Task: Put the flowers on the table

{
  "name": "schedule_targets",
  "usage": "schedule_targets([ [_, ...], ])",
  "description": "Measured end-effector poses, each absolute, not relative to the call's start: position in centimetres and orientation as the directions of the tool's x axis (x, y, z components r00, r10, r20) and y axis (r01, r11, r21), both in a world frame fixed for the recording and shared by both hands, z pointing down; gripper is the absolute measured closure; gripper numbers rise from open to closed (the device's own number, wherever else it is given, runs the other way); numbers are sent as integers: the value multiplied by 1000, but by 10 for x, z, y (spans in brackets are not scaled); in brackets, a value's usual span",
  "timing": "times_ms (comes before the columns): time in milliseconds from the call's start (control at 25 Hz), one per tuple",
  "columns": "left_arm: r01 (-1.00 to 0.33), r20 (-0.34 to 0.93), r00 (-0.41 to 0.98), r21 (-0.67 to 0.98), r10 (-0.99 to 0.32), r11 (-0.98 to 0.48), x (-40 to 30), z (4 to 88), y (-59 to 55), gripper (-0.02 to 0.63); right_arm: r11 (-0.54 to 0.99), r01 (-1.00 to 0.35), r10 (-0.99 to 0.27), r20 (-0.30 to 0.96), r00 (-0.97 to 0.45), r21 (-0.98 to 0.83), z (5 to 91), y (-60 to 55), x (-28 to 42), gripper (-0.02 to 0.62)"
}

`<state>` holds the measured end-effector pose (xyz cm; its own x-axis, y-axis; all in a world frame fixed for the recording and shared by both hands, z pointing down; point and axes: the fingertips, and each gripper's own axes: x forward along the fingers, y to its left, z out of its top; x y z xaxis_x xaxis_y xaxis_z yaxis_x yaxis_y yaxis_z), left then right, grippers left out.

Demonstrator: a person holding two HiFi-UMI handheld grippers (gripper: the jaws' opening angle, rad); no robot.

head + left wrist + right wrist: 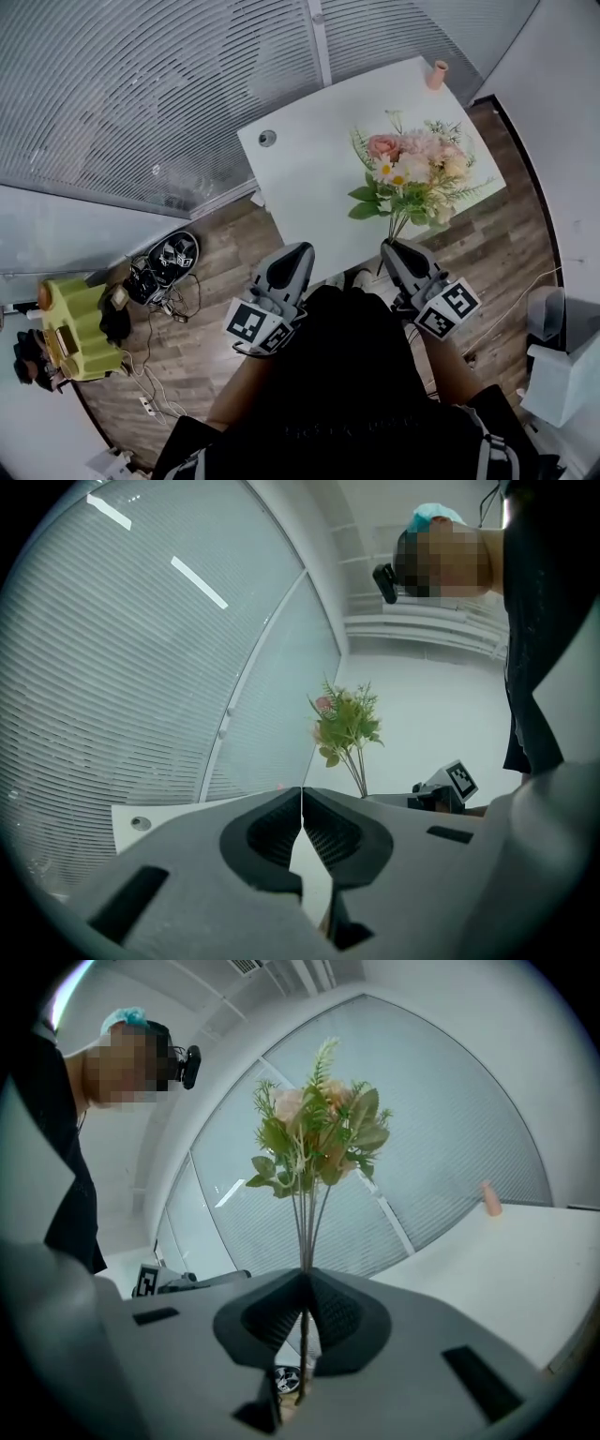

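the right gripper (401,255) is clamped on the stems of the flowers (412,173), held upright over the right part of the worktop (300,159). set-down is judged not yet done. the left gripper (292,262) has its jaws together on nothing. the worktop's middle is bare. a pink object (437,73) stands at the far corner, well apart.

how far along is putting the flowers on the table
Done: the flowers are picked up, their stems clamped in the shut right tool. In hand: they are held upright by the white table's near edge, not resting on it. Left: lay them on the table and open the tool. The left tool is shut and empty.
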<state>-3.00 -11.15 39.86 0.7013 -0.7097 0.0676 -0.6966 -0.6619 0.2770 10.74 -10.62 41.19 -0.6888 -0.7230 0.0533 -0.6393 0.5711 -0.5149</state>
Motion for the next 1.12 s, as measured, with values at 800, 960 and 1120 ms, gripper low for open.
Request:
schedule_targets([
  [800,-648,243,760,350,-603,-676,-15,509,-166,588,444,-733,-708,301,-639,-515,534,-160,80,556],
  [960,-662,292,749,354,-595,-661,-15,535,-168,586,411,-730,-667,366,-649,-546,571,-165,76,555],
  [1120,-677,339,736,361,-587,-641,-17,558,-170,586,390,-748,-649,415,-637,-537,599,-169,79,557],
])
